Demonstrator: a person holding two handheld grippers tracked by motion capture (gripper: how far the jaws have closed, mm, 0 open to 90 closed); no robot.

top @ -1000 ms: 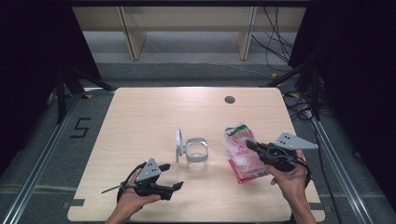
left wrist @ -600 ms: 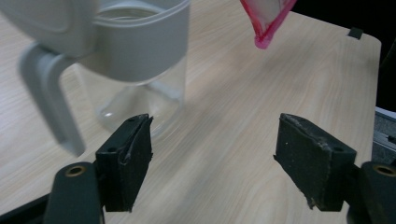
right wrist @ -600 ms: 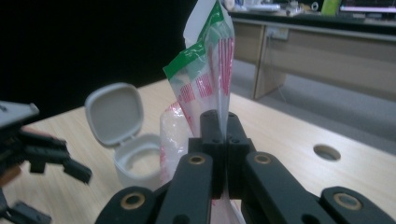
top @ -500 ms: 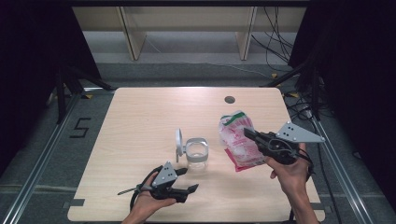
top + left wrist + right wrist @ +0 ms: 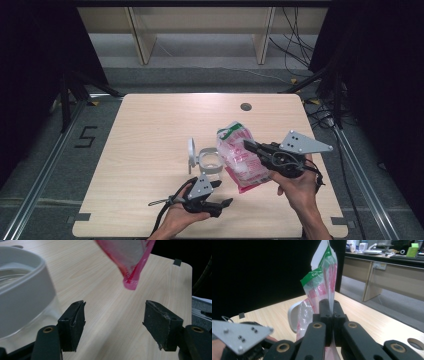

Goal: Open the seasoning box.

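A: Where is the pink bag (image 5: 240,157)?
B: Pinched in the right gripper (image 5: 248,144), jaws clamped tight, lifted above the table (image 5: 150,130).
A: Anything nearby?
B: A clear container (image 5: 210,161) with its lid (image 5: 191,152) upright, just beside the bag. The left gripper (image 5: 222,194), jaws apart and just closing, holds nothing.

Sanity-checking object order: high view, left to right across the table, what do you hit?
Left gripper → open glass jar with its hinged lid → pink snack bag → right gripper clamping that bag.
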